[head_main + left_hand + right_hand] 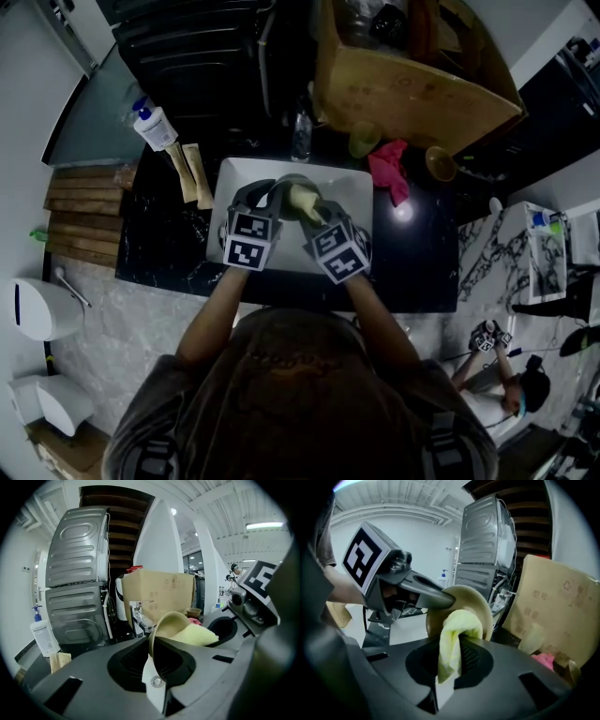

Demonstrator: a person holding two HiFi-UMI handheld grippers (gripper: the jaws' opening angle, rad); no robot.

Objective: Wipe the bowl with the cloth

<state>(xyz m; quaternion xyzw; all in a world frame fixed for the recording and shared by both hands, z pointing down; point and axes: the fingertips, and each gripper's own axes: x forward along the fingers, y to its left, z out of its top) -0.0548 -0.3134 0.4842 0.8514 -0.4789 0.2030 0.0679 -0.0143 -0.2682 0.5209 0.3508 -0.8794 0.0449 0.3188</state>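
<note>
The left gripper (152, 654) has its jaws pinched on the rim of the stiff, probably slippery bowl (169, 623), while the right gripper (448, 667) has its jaws clamped on the soft cloth (457, 627), pressed against the bowl.

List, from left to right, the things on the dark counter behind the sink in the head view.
pump bottle → two tan strips → green cup → pink cloth → small brown bowl
</note>
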